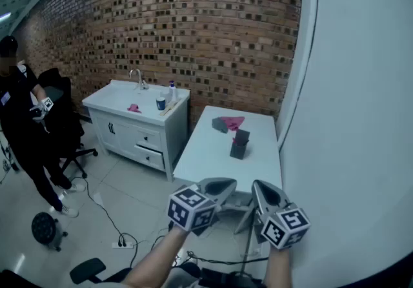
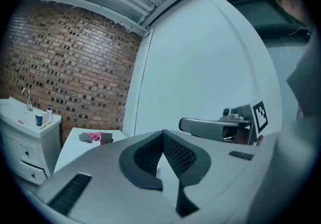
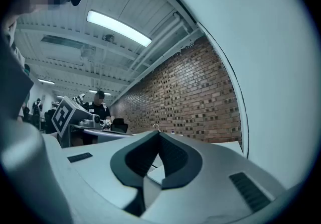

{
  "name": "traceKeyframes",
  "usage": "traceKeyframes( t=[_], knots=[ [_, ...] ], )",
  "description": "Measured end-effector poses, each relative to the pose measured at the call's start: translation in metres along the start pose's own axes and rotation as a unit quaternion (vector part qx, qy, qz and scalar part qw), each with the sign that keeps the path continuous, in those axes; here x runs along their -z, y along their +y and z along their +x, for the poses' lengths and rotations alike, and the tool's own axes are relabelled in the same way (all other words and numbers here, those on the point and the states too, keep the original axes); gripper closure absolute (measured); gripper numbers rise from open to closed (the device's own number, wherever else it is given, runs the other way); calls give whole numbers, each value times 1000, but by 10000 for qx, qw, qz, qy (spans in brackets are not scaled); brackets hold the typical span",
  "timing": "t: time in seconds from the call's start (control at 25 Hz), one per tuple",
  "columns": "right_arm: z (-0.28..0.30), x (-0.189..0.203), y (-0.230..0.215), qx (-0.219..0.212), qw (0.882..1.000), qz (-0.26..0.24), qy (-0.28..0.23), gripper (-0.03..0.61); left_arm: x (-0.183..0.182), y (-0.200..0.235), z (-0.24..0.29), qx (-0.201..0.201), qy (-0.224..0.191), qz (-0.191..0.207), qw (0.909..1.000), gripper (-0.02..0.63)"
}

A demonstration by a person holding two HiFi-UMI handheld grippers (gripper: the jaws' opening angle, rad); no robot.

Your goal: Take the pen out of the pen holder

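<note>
Brick-walled room, white table (image 1: 206, 151) with dark pen holder (image 1: 239, 144) well ahead. Both left gripper (image 1: 222, 185) and right gripper (image 1: 263, 187) clenched, empty. Probably a light, stiff, slick pen; pinch the exposed top

A person (image 1: 26, 132) in dark clothes is standing at the left, just beside a black office chair (image 1: 64, 126). A white sink cabinet (image 1: 132, 135) is standing against the brick wall (image 1: 193, 22), carrying a faucet (image 1: 137, 78), a bottle (image 1: 171, 91), a blue cup (image 1: 161, 104) and a pink rag (image 1: 133, 108). On the white desk (image 1: 213, 154), a pink cloth (image 1: 233, 121) and a grey cloth (image 1: 219, 126) are lying together. A power strip (image 1: 122, 244) is lying on the floor.
</note>
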State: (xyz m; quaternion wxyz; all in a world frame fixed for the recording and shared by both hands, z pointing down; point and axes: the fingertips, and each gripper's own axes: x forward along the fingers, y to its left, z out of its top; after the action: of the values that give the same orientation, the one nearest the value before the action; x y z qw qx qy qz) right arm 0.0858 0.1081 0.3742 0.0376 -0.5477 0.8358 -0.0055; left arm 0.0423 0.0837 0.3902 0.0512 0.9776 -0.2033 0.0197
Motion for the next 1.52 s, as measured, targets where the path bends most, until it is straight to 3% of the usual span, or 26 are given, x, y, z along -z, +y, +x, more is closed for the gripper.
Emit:
traceKeyframes(
  t=[0.6, 1.28, 1.52],
  knots=[
    [39, 9, -50, 327, 9993, 72, 163, 578, 6, 46, 50, 175, 24, -168, 9997, 612],
    [163, 11, -148, 528, 9980, 148, 316, 578, -14, 174, 154, 508, 158, -385, 9978, 611],
    [215, 9, -187, 813, 9959, 237, 322, 578, -24, 224, 188, 706, 235, -413, 9964, 611]
  ],
)
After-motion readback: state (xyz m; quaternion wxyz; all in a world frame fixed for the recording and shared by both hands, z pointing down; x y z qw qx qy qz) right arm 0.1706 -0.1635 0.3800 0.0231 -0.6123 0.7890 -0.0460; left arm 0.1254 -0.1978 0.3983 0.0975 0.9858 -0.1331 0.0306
